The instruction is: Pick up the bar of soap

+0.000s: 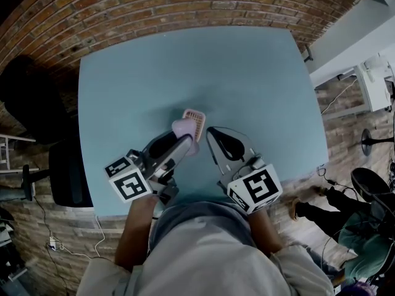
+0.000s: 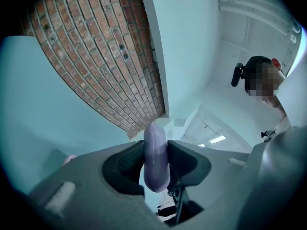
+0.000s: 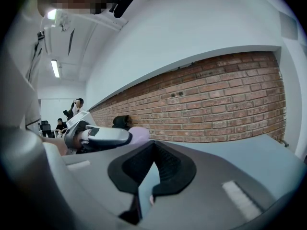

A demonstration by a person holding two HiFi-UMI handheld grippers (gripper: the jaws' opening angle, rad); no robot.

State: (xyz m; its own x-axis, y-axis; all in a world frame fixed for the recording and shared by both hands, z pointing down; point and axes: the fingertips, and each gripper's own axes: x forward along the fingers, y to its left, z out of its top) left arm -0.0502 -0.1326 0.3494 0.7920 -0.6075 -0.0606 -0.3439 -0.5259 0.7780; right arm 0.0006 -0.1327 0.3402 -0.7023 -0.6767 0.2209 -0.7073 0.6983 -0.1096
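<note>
Blue table (image 1: pixel 247 73), brick wall (image 1: pixel 154 5); soap (image 2: pixel 156 157) gripped.

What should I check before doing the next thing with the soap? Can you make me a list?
1. Soap bar is between the left tool's jaws, pads pressing both sides: ok.
2. Grip sits around the soap's middle, with both ends sticking out: ok.
3. Soap is lifted off the table: cannot tell.
4. Pink soap dish is not touching the soap: cannot tell.
5. Right tool is empty and away from the soap: ok.
</note>
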